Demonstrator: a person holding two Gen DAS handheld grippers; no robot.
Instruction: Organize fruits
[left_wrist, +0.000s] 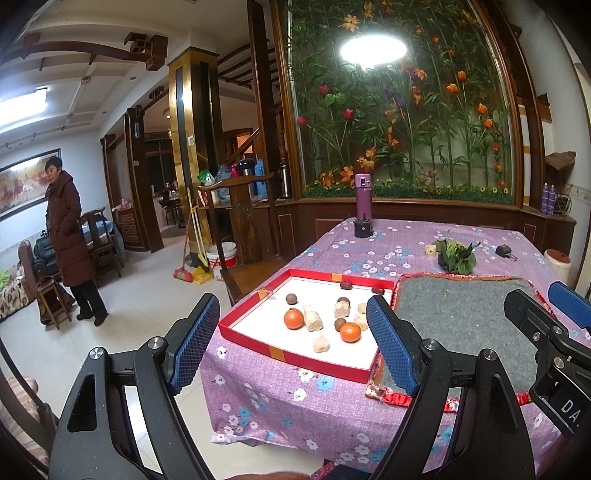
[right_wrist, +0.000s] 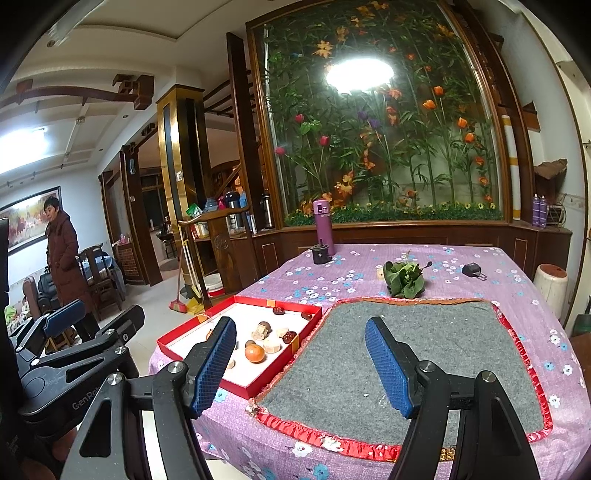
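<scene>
1. The left gripper (left_wrist: 291, 339) hung open and empty before the table.
2. The right gripper (right_wrist: 301, 363) was open too.
3. Two tangerines (left_wrist: 294, 319) lay in the red tray (left_wrist: 295, 360).

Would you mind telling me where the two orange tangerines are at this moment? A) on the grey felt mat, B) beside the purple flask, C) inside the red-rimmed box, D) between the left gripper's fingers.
C: both tangerines lie on the white floor of the red-rimmed box, among the brown and pale pieces; the grey felt mat holds no fruit.
</scene>
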